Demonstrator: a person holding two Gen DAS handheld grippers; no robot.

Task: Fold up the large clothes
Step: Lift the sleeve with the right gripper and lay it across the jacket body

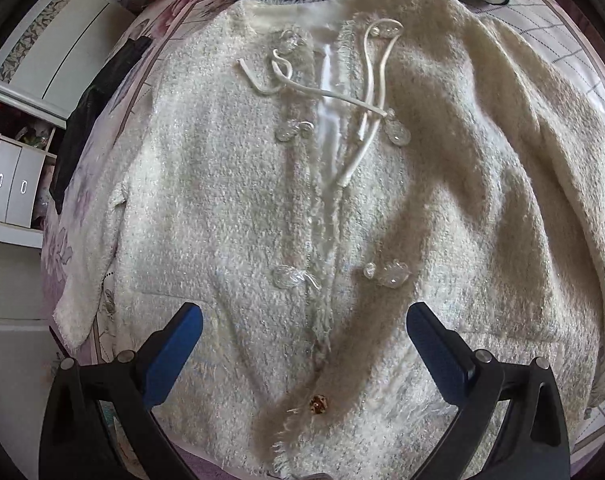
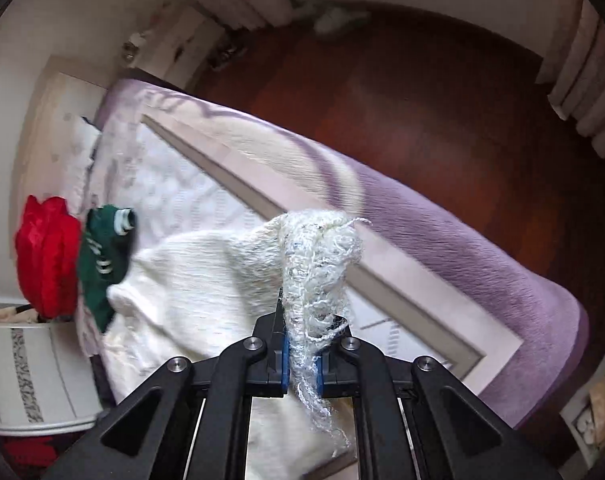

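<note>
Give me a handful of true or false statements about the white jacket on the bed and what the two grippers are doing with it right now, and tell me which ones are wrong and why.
1. The right gripper has its jaws closed on a fringed edge of the white jacket. True.
2. The left gripper is clamped on the jacket's hem. False: its jaws are wide apart above the jacket, holding nothing.
3. The jacket lies front side up, with clear buttons showing. True.
4. The jacket is buttoned shut all the way up. False: near the collar the front gapes and white lining shows.
5. A green garment lies beside a red one past the jacket. True.
6. The bed cover is bright yellow. False: it is purple.
</note>
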